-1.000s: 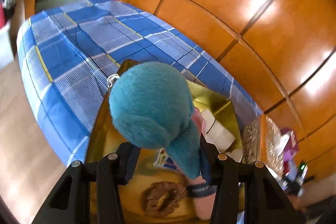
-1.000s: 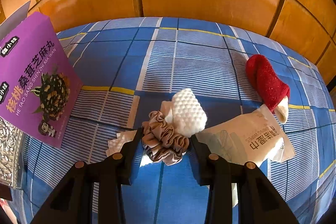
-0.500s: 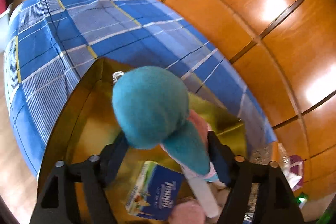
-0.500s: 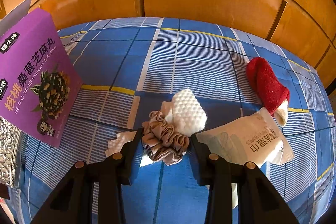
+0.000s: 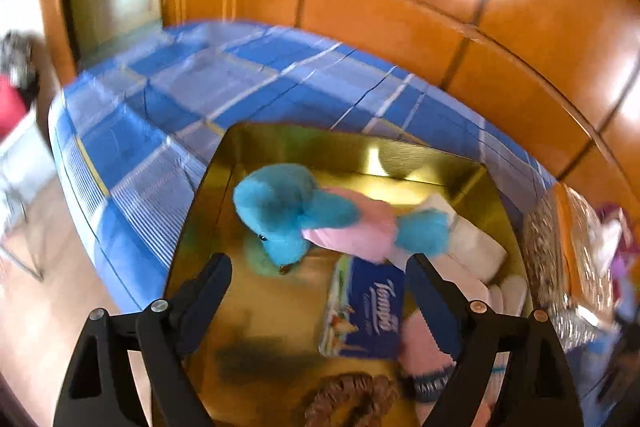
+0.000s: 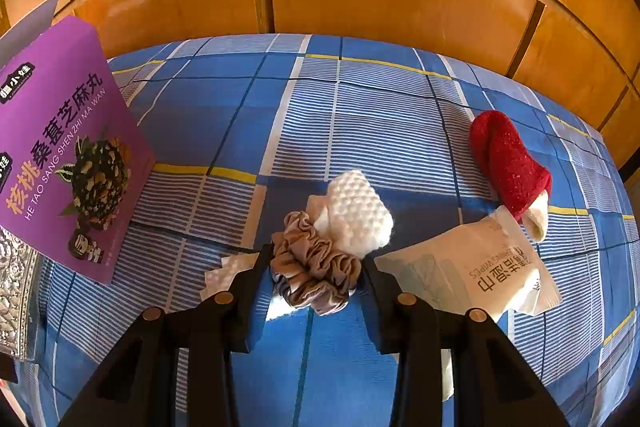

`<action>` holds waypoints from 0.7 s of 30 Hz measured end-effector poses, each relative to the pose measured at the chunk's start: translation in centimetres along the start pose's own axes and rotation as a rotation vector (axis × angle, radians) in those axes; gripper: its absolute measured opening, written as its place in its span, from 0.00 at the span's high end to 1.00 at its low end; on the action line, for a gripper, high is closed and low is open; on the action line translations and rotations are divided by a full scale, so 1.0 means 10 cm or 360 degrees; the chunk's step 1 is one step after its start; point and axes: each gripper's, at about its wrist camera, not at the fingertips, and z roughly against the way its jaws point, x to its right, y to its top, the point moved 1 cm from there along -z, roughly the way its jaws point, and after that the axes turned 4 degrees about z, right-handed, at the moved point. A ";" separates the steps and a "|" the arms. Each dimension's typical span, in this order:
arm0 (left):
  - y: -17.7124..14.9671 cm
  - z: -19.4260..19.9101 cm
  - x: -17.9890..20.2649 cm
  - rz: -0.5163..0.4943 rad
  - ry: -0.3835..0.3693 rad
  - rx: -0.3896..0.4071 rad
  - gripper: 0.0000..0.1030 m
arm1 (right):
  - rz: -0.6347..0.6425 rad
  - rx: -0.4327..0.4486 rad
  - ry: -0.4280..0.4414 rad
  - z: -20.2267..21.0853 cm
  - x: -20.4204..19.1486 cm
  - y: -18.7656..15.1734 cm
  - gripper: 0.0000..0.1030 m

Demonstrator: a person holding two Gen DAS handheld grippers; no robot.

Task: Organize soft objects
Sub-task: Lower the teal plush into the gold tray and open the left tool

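In the left wrist view a blue and pink plush toy lies inside the gold tray, just past my left gripper. Its jaws are opening and stand wide, and neither pad touches the toy. The tray also holds a blue tissue pack, a brown scrunchie, a pink soft item and white pieces. In the right wrist view my right gripper is shut on a taupe scrunchie that rests on the blue plaid cloth. A white knobbly sponge touches the scrunchie's far side.
A red sock and a wipes packet lie to the right of the scrunchie. A purple snack box stands at the left, with a silver embossed object below it. Wooden panels rise behind the plaid surface.
The left gripper's jaws spread apart and the plush toy dropped from between them into the gold tray. The left view swung and is blurred. Nothing moved in the right wrist view.
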 end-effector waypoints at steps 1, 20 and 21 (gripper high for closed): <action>-0.02 0.06 0.05 -0.0036 -0.0004 0.0026 0.13 | -0.0001 0.0000 0.0000 0.00 0.00 0.00 0.63; -0.47 0.53 0.84 -0.0419 -0.0151 0.0113 0.13 | 0.0009 -0.0009 -0.0005 0.00 0.00 0.02 0.63; -0.49 0.54 0.87 -0.0436 -0.0154 0.0115 0.13 | 0.0007 -0.0008 -0.0004 -0.01 0.00 0.03 0.63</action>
